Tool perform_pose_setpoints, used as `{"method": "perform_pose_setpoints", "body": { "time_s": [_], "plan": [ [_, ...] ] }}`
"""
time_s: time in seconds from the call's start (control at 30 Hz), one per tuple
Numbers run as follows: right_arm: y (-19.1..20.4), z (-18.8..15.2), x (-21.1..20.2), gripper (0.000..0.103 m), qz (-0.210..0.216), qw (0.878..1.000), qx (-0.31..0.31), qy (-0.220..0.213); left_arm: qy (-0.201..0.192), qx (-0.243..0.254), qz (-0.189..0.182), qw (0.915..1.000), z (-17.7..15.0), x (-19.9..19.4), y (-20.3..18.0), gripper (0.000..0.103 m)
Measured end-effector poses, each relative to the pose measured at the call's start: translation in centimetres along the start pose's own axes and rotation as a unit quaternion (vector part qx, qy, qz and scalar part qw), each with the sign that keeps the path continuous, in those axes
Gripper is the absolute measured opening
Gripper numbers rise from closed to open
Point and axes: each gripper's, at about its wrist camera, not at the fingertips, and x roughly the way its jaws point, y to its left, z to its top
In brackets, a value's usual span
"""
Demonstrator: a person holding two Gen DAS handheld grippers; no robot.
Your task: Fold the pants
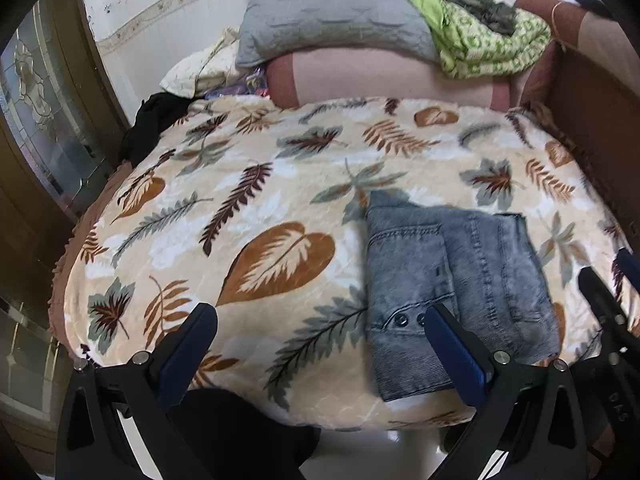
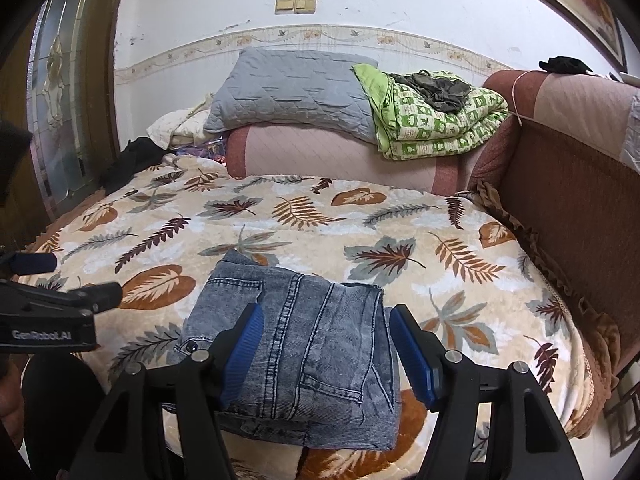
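Both grippers hang above the near edge of the bed with nothing between their blue pads. On the right gripper (image 2: 326,344) the jaws stand apart over the folded jeans (image 2: 304,344), and they do not press on the cloth. On the left gripper (image 1: 320,344) the jaws are spread wide, one finger over the leaf-pattern blanket (image 1: 248,208) and the other over the button corner of the jeans; it also grasps nothing.

The jeans lie as a compact folded packet on the blanket, close to the front edge of the bed, well apart from the grey pillow (image 2: 292,88) and the green quilt (image 2: 436,116) at the back. I judge the folding is nearly finished.

The risks I see come from the place of the packet and from the soft ground under it. The near end of the packet seems to reach the rounded edge of the bed, so a push toward the person can make it slide off. The blanket is thick and plush; a finger that comes down low may catch it together with the denim and pull the fold open. The top layer is loose at the right edge, so a pinch of one layer only may lift it and undo the fold.
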Motion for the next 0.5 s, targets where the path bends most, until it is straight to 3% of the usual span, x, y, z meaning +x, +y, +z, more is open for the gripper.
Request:
{"method": "perform_pose_setpoints", "body": {
  "time_s": [0.27,0.37,0.5],
  "plan": [
    [0.0,0.0,0.0,0.069,0.0,1.0,0.001,-0.002,-0.039,-0.013,0.01,0.9991,0.1,-1.4,0.6,0.103],
    [-0.1,0.2,-0.2,0.069,0.0,1.0,0.004,-0.007,-0.091,-0.038,0.017,0.995,0.2,-3.4,1.4,0.103],
    [-0.2,0.6,-0.7,0.069,0.0,1.0,0.008,-0.017,-0.183,-0.074,0.017,0.9802,-0.1,-7.3,2.8,0.103]
  ]
}}
